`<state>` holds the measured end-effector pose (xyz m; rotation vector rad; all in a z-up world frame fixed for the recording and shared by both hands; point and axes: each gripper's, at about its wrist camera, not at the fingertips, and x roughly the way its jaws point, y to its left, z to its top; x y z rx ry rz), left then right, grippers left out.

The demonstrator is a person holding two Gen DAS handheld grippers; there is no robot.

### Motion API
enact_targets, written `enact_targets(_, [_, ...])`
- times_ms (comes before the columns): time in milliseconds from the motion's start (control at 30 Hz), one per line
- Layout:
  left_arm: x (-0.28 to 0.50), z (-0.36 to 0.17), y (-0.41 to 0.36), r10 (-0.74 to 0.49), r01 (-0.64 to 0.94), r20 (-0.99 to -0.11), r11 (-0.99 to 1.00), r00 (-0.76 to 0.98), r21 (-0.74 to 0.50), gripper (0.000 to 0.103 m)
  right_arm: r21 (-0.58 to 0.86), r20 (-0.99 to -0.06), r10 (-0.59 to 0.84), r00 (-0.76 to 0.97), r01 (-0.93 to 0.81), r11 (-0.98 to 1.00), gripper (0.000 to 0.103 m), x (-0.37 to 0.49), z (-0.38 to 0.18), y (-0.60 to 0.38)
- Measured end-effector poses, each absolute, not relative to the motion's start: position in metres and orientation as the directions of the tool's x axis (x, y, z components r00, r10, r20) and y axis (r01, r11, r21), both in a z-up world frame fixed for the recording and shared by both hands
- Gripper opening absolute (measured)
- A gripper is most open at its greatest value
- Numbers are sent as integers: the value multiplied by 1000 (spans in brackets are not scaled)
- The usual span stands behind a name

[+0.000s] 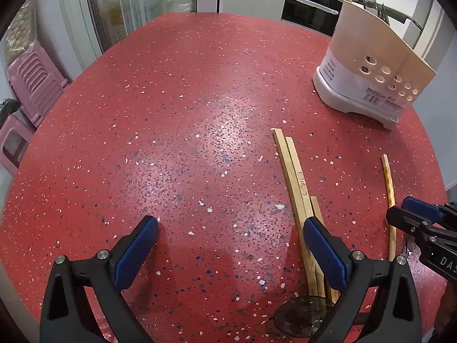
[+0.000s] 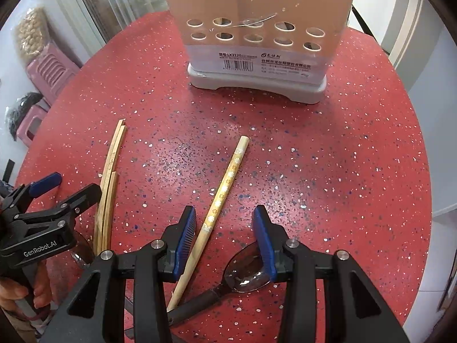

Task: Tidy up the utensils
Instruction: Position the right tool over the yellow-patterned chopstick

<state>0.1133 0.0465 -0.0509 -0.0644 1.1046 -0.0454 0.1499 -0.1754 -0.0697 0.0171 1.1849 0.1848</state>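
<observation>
While both grippers hang tilted down over a red speckled table (image 2: 328, 148), the utensils lie scattered on it in front of a beige utensil holder (image 2: 257, 28) with round holes and a grey base, standing upright at the table's far side. The right gripper (image 2: 225, 237) has its blue-padded jaws partly apart, with bare tabletop between the tips and nothing gripped; a patterned chopstick (image 2: 225, 183) runs diagonally just beside its left finger, passing under that finger near the camera, and a dark translucent spoon (image 2: 245, 271) with a black handle lies under its right finger. The left gripper (image 1: 231, 228) stands wide open and empty above bare table, its right finger overlapping a bundle of plain wooden chopsticks (image 1: 294, 177) that lie side by side; whether it touches them cannot be told. Another dark translucent spoon bowl (image 1: 302, 317) shows at the near end of that bundle. In the right wrist view a hand (image 2: 25, 291) grasps the left tool's handle. Pink plastic stools (image 1: 31, 83) are stacked beyond the table's left edge
</observation>
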Motion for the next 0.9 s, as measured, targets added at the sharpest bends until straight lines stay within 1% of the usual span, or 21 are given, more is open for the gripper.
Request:
enact_targets(367, [115, -52, 56, -53, -5, -897, 998, 440, -61, 103, 91, -920, 138, 366, -141, 986, 46, 151, -70, -172])
enact_targets(500, [113, -49, 61, -110, -8, -891, 992, 441, -126, 103, 94, -920, 140, 366, -139, 986, 46, 151, -70, -172])
enact_targets(667, [115, -52, 54, -78, 7, -894, 997, 441, -83, 103, 94, -920, 140, 365, -140, 986, 46, 152, -70, -171])
enact_targets(900, [118, -52, 46, -77, 14, -895, 997, 439, -79, 103, 86, -920, 133, 367, -143, 986, 46, 153, -71, -167])
